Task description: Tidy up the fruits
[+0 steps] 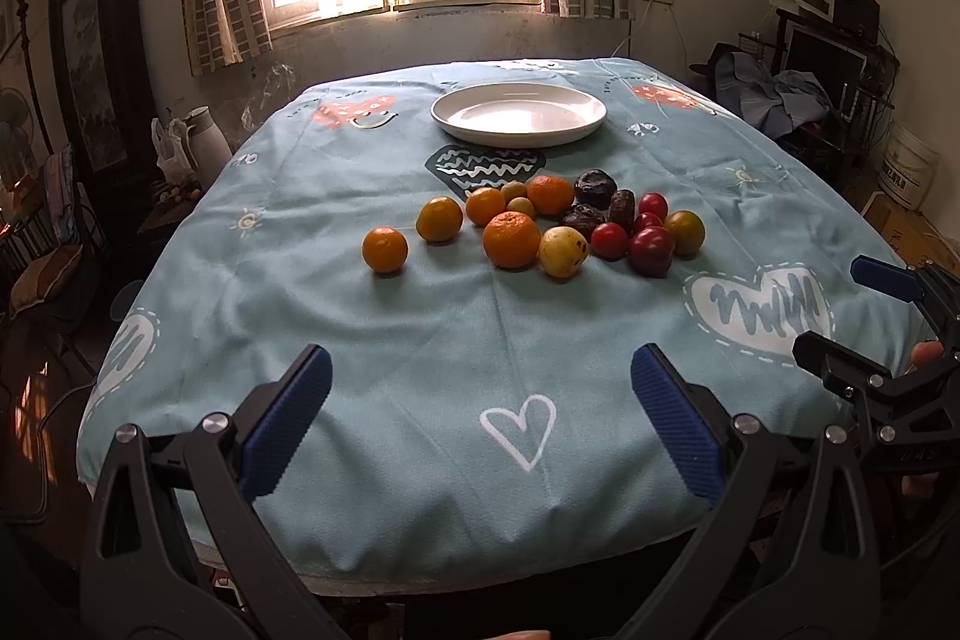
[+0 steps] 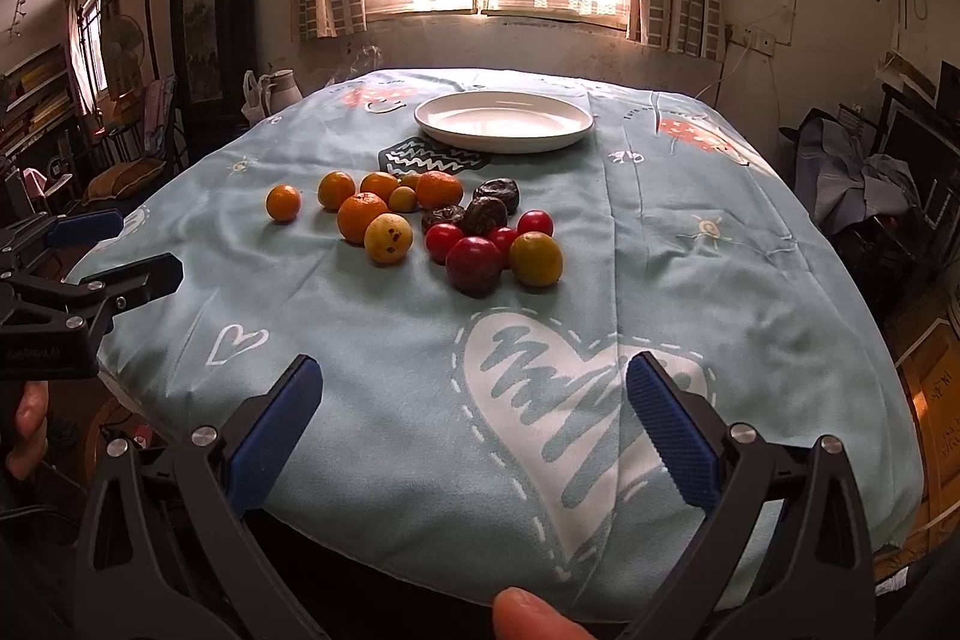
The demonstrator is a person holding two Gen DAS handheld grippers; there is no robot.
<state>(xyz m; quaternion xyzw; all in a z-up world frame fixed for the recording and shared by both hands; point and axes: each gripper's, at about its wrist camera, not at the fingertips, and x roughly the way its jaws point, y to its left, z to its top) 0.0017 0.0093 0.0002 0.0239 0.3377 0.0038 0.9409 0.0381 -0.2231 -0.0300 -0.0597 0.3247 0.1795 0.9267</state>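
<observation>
A pile of fruit lies mid-table: several oranges (image 1: 511, 239) (image 2: 362, 216), a spotted yellow fruit (image 1: 562, 251) (image 2: 389, 237), red plums (image 1: 651, 251) (image 2: 473, 264), small red tomatoes (image 1: 609, 240) (image 2: 444, 242), dark wrinkled fruits (image 1: 594, 188) (image 2: 486, 214) and a yellow-green fruit (image 1: 684, 232) (image 2: 536, 258). One orange (image 1: 384, 249) (image 2: 283, 203) sits apart at the left. An empty white plate (image 1: 519, 112) (image 2: 504, 120) stands behind the pile. My left gripper (image 1: 480, 418) is open and empty above the table's near edge. My right gripper (image 2: 474, 418) is open and empty, also at the near edge.
The table wears a light-blue cloth with hearts (image 1: 519, 427) (image 2: 540, 400). A white jug (image 1: 204, 136) (image 2: 282, 91) stands off the far left corner. Cluttered furniture (image 1: 828, 100) (image 2: 870, 184) stands at the right. A window is behind the table.
</observation>
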